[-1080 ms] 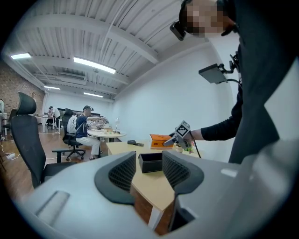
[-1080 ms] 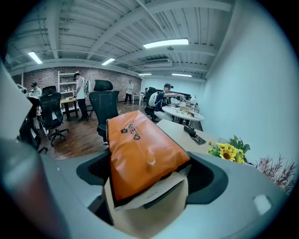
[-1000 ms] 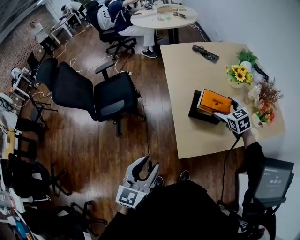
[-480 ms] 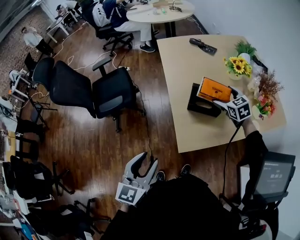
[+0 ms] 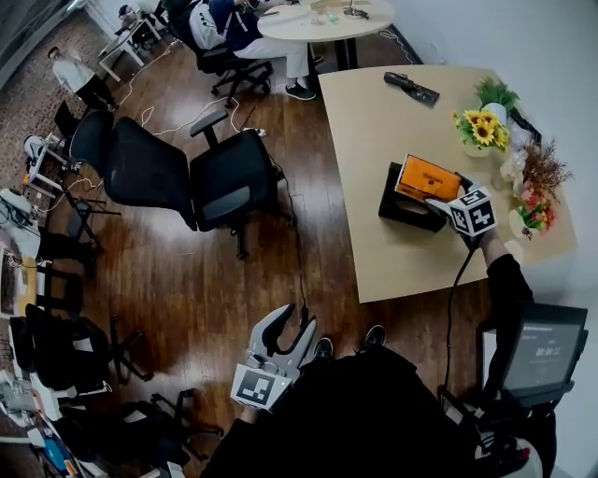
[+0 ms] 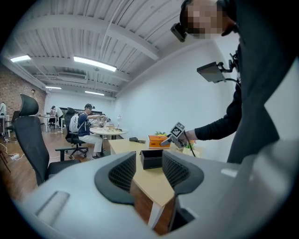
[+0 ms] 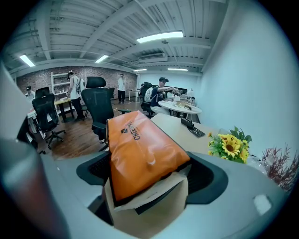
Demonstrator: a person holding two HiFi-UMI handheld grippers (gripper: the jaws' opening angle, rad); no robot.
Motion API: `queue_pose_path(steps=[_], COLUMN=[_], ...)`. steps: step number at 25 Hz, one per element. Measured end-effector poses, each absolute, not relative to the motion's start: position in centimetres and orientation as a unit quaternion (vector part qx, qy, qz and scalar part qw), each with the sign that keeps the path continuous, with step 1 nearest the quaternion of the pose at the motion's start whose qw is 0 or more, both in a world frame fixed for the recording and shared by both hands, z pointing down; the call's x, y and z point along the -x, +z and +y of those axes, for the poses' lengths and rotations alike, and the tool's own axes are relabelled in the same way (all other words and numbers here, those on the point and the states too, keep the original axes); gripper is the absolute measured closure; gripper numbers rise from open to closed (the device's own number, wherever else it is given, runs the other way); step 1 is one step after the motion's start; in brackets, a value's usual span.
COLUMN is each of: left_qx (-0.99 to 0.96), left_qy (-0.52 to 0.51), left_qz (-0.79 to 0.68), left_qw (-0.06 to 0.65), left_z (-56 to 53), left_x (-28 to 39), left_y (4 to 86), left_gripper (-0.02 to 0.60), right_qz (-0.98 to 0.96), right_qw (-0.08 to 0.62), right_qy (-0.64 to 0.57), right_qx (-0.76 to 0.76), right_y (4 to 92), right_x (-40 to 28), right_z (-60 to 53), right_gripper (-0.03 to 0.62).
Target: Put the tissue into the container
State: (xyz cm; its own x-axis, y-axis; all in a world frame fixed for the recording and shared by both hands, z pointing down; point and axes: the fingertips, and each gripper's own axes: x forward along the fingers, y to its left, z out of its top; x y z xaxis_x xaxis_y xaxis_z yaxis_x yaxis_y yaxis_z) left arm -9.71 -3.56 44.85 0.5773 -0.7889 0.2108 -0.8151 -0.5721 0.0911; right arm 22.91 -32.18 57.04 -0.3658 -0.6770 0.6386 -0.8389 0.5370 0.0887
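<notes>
Shows, in the head view, the right claw (image 5: 441, 200) at 2 o'clock of the frame, clenched on an orange tissue pack (image 5: 425, 177) and holding it tilted above the beige counter (image 5: 374, 159). Places the pack over the 1 o'clock part of the black container (image 5: 404, 209), an open-topped box standing on the counter; leaves contact between pack and box undecided. Confirms the grasp in the right gripper view: pack wedged between both widely spread pads (image 7: 208, 179), orange face up, a pale underside showing toward 6 o'clock. Shows the left claw (image 5: 288, 329) near 6 o'clock of the head view, over the wooden floor (image 5: 187, 280) and well apart from the counter. Confirms its released state in the left gripper view: jaws apart, nothing gripped, only the distant container and counter corner framed in the gap. Locates a sunflower bunch (image 5: 481, 129) at 1 o'clock from the pack, a dried-flower bunch (image 5: 537, 177) at 3 o'clock, and a flat black object (image 5: 411, 89) at 12 o'clock, near the counter's far end. Sets a black office chair (image 5: 187, 177) at 9 o'clock from the counter, on the floor. Includes, at 12 o'clock of the frame, a round table (image 5: 322, 21) with a seated person (image 5: 224, 23) beside it.
</notes>
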Motion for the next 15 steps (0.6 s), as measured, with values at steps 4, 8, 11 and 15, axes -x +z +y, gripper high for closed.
queue_pose_path(steps=[4,8,11,15], left_qx=[-0.882,-0.878,-0.876,-0.875], left_qy=[0.080,0.083,0.088,0.090], left_qz=[-0.455,-0.461,-0.463,-0.464], left_qw=[0.093,0.099,0.103,0.107], left_z=[-3.4,-3.4,-3.4,-3.4], left_x=[9.7,9.9,9.7,9.7], left_y=[44.8,45.1,45.2,45.3], left_gripper=[0.423,0.423,0.423,0.423], right_qz=[-0.811,-0.808,-0.809,-0.813], right_qw=[0.326,0.334,0.341,0.347], right_qy=[0.141,0.145,0.146,0.148], right_qx=[-0.465,-0.463,-0.455,-0.444], right_y=[58.8,59.9,60.6,61.5], right_x=[-23.2,-23.5,-23.2,-22.3], right_z=[-32.2,-32.7,-32.8,-32.9], right_gripper=[0.102,0.102,0.102,0.102])
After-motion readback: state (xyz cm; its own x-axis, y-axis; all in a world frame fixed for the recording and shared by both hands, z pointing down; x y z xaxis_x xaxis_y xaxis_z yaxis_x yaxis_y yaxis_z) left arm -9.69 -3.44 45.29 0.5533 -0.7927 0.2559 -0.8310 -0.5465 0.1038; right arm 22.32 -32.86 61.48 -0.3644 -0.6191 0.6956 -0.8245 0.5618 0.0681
